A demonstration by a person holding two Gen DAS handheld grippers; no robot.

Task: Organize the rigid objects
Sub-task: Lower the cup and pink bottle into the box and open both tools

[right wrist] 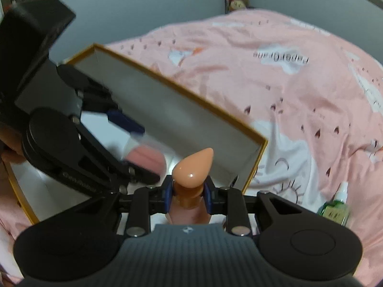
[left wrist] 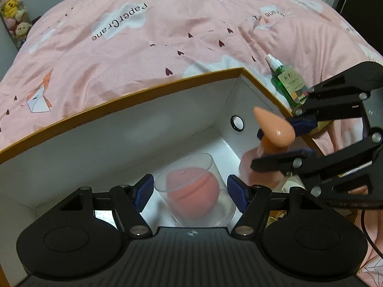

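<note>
A white box (left wrist: pixel 119 129) with a gold rim lies open on the bed. Inside it stands a clear plastic cup (left wrist: pixel 196 191) with a pink sponge ball in it. My left gripper (left wrist: pixel 190 191) is open, its blue pads on either side of the cup without touching it. My right gripper (right wrist: pixel 188 196) is shut on a peach teardrop-shaped rubber object (right wrist: pixel 191 169) and holds it over the box's right end; it also shows in the left wrist view (left wrist: pixel 275 129). The box (right wrist: pixel 167 110) and the left gripper (right wrist: pixel 124 124) show in the right wrist view.
A green spray bottle (left wrist: pixel 290 83) with a white cap lies on the pink bedspread (left wrist: pixel 143 47) just right of the box; it also shows in the right wrist view (right wrist: pixel 335 208). Plush toys (left wrist: pixel 12 12) hang at the far left.
</note>
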